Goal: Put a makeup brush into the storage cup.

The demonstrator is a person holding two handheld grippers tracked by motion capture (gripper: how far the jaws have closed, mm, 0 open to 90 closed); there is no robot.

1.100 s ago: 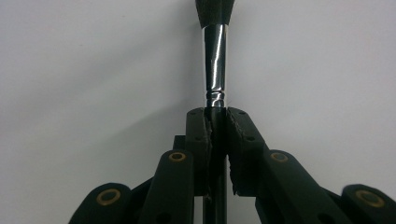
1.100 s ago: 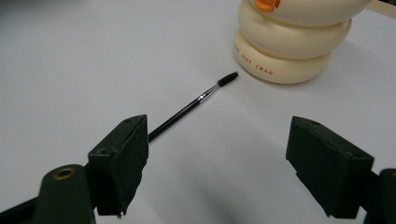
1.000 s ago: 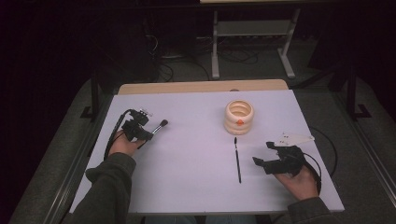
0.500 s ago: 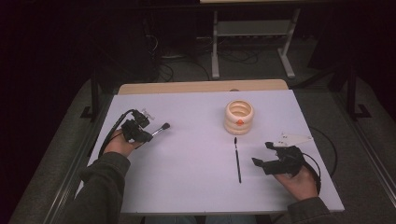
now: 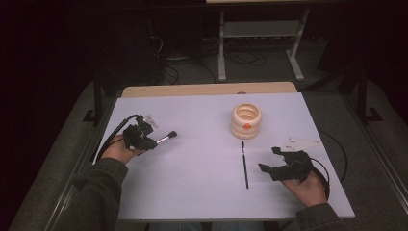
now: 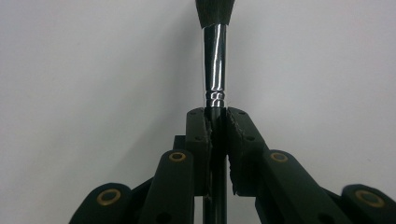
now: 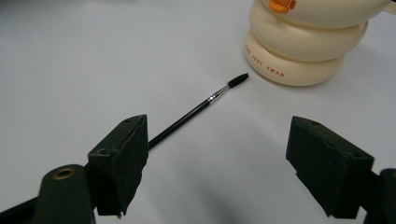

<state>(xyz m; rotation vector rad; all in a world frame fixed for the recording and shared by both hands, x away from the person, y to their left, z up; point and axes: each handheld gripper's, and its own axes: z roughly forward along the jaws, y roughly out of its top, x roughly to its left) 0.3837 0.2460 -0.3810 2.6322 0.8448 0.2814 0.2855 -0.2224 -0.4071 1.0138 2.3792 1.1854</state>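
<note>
My left gripper (image 5: pixel 153 143) is shut on a black makeup brush (image 5: pixel 166 138) at the table's left side; its silver ferrule (image 6: pixel 214 60) and dark bristle head stick out past the closed jaws (image 6: pixel 215 122). A thin black spoolie brush (image 5: pixel 244 163) lies flat on the white table (image 5: pixel 192 192), its bristle tip (image 7: pixel 238 79) pointing at a cream ribbed holder (image 5: pixel 246 120) with an orange mark. My right gripper (image 5: pixel 268 160) stands open just right of that thin brush, whose handle passes behind the left jaw in the right gripper view (image 7: pixel 219 158).
A metal stand (image 5: pixel 260 33) and cables sit on the dark floor beyond the table's far wooden edge (image 5: pixel 207 89). A cable (image 5: pixel 337 154) trails from the right gripper near the table's right edge.
The left gripper with the makeup brush has drifted slightly toward the table's left. The right gripper and the thin brush stay where they were.
</note>
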